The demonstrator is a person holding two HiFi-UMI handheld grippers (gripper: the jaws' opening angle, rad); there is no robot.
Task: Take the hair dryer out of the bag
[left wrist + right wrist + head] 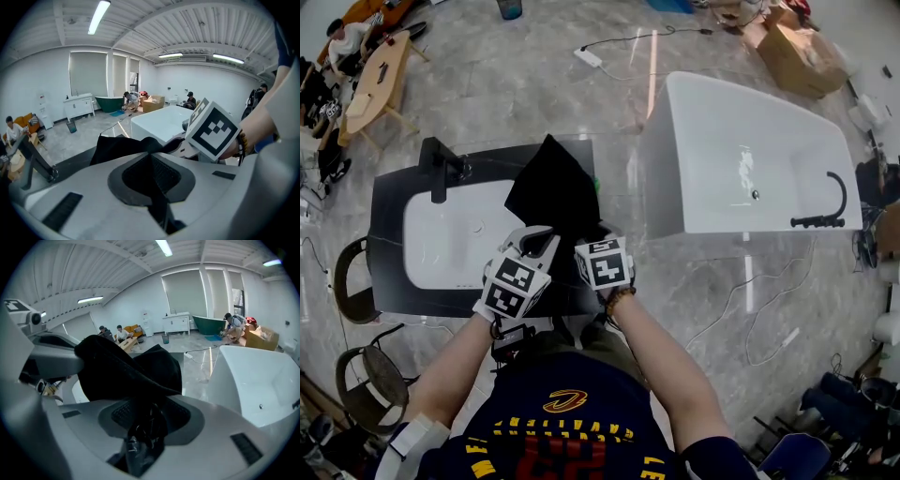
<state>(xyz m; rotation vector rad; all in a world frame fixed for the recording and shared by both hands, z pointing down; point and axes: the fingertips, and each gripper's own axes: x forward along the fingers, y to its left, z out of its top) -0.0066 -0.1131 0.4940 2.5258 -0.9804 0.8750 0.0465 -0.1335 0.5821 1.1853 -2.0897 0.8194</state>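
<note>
A black cloth bag [551, 192] is held up over the sink counter, between my two grippers. My left gripper [538, 244] is shut on the bag's near edge; in the left gripper view the black fabric [121, 145] runs down into the closed jaws [152, 164]. My right gripper [589, 246] is at the bag's right edge. Its jaws [145, 414] stand a little apart, with bunched bag fabric [127, 365] and something glossy black lying loose between them. No hair dryer shows in any view; the bag hides its inside.
Under the bag is a black counter [392, 220] with a white basin [450, 239] and a black faucet [441, 169]. A white bathtub [741, 159] stands to the right. Chairs [358, 281] are at the left, cables and a cardboard box [802, 56] lie on the floor.
</note>
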